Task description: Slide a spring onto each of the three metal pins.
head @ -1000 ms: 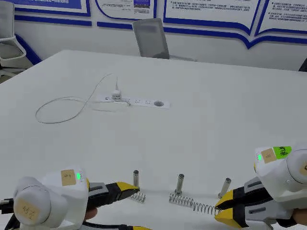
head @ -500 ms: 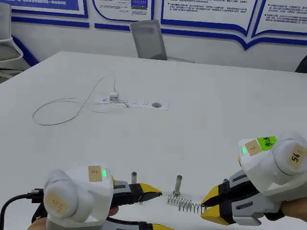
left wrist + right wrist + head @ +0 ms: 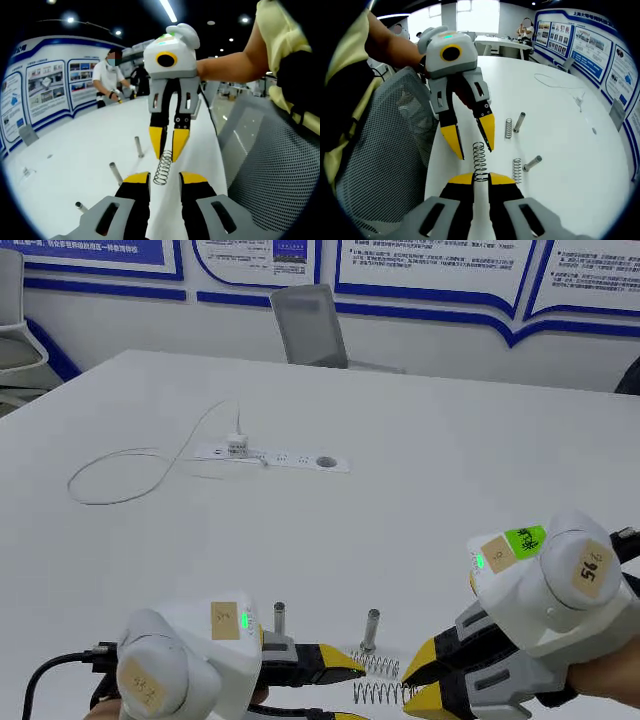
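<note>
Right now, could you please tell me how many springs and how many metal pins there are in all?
Springs: 3
Pins: 3
Total: 6

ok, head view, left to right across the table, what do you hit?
thin white cable loop → left upright metal pin → right upright metal pin → yellow-tipped right gripper

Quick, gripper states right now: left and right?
Left gripper: open, jaws either side of the spring.
Right gripper: shut on the spring.
</note>
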A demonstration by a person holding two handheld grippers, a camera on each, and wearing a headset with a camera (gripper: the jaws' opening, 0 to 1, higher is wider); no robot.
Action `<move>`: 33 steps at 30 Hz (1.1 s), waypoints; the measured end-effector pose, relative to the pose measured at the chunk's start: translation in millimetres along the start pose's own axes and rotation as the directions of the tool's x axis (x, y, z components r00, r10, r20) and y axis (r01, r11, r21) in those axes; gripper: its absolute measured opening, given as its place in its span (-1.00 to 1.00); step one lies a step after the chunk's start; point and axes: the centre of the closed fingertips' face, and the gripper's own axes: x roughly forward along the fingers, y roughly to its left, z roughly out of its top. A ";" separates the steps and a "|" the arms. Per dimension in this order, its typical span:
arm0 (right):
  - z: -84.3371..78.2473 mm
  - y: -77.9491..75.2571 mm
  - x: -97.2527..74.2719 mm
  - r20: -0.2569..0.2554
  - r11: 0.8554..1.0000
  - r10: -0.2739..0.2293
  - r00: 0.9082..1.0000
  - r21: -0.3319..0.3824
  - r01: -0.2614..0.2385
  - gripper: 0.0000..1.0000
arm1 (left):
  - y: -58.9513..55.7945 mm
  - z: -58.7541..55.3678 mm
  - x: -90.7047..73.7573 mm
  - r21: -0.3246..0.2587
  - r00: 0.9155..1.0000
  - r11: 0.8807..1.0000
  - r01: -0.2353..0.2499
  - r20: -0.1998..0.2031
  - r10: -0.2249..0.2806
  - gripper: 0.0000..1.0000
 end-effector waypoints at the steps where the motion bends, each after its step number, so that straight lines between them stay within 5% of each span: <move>1: 0.3 0.7 0.0 -0.001 1.000 0.003 1.000 -0.001 -0.003 -0.77 | -0.2 -0.1 0.2 0.004 1.000 1.000 0.000 -0.002 0.000 -0.55; 9: 5.2 4.9 -3.0 -0.005 1.000 0.013 1.000 -0.018 -0.013 -0.77 | 0.6 -1.9 0.5 0.033 1.000 0.999 -0.005 -0.014 0.006 -0.74; 20: 33.5 5.5 -15.8 0.088 1.000 -0.008 0.996 -0.021 0.010 -0.77 | 2.1 -2.3 -1.1 0.036 1.000 0.999 -0.014 -0.018 0.014 -0.76; 33: 58.3 7.3 -12.8 0.140 0.998 -0.013 0.990 -0.054 0.021 -0.77 | 3.0 0.0 -0.6 0.040 1.000 0.999 -0.014 -0.010 0.015 -0.77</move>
